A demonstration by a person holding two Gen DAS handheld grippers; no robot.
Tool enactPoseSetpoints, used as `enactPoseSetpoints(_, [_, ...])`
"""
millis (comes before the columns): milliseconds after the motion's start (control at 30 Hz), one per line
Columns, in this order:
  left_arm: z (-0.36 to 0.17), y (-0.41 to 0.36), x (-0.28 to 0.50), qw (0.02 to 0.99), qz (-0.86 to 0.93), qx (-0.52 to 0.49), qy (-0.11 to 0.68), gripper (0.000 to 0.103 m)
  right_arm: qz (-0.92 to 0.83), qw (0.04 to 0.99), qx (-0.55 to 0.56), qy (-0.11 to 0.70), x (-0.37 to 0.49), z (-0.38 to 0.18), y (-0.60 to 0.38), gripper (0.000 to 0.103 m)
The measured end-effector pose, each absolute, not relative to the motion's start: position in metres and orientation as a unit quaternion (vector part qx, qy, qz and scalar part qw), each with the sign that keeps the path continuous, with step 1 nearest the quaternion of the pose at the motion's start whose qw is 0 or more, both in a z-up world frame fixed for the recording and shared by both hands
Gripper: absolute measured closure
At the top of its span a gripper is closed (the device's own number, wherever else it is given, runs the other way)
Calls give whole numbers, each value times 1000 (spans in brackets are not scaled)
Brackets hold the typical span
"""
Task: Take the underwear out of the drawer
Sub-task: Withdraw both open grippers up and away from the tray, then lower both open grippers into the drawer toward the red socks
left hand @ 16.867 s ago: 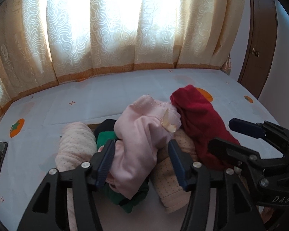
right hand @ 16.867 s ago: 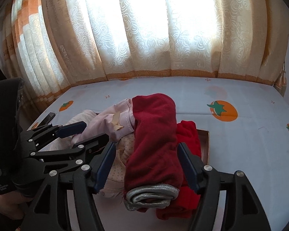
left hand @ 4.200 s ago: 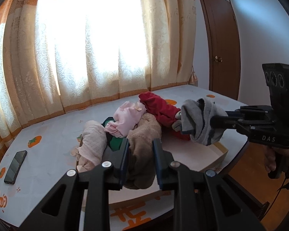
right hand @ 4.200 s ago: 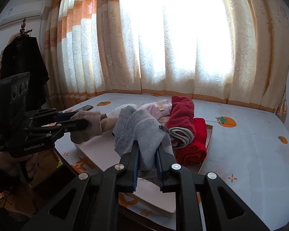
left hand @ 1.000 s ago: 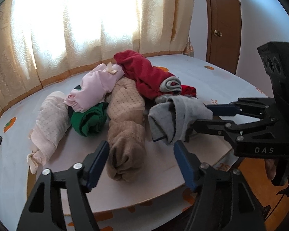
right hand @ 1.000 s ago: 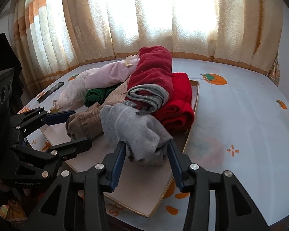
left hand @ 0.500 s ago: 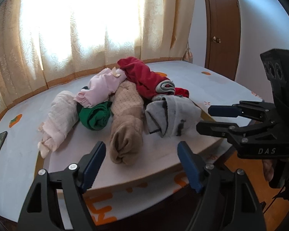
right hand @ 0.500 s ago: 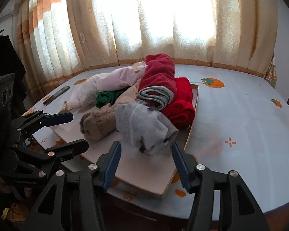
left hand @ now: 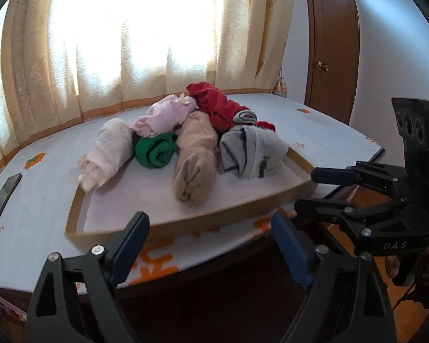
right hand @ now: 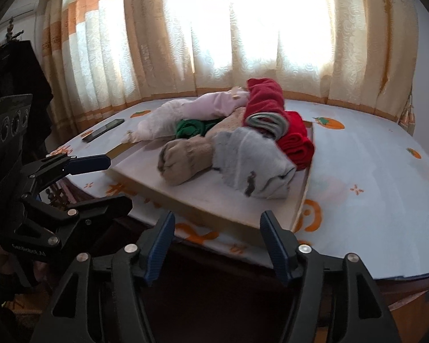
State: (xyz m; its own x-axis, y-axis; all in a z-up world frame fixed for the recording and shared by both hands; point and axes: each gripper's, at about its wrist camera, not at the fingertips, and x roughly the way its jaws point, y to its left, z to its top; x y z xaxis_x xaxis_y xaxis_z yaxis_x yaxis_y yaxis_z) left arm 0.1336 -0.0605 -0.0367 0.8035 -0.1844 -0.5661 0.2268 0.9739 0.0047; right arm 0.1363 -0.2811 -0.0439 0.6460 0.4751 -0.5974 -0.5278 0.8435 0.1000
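Observation:
A shallow tan drawer (left hand: 243, 208) (right hand: 203, 208) lies on the bed with rolled underwear in it. A grey roll (left hand: 251, 154) (right hand: 251, 165) and a tan roll (left hand: 196, 165) (right hand: 186, 157) lie nearest me. Behind them are a green roll (left hand: 154, 151), pink rolls (left hand: 166, 114) and red rolls (left hand: 214, 105) (right hand: 264, 97). My left gripper (left hand: 208, 228) (right hand: 108, 183) hangs in front of the drawer's near wall, its jaws opening with nothing between them. My right gripper (right hand: 217, 228) (left hand: 320, 191) is beside it, jaws also opening and empty.
A dark phone (left hand: 4, 193) (right hand: 103, 130) lies on the printed bedsheet left of the drawer. Cream curtains (left hand: 128, 43) cover the bright window behind. A brown door (left hand: 329, 43) stands at the right, and dark clothing (right hand: 14, 65) hangs at the left.
Both grippers have drawn back from the drawer and spread wider. The grey roll, between the right fingers a second ago, and the tan roll now lie free in the drawer.

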Motion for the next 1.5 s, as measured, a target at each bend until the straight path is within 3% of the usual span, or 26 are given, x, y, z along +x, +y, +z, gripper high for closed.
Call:
enactPoseSetpoints(600, [-79,14,75,943,-29,-4,331,13,348,878,-138,299,83,-73,-221,38])
enactPoseSetpoints(1500, [-112,75,51,931,20,-43,362,13,433,737,-419,306,77,-177,-75,38])
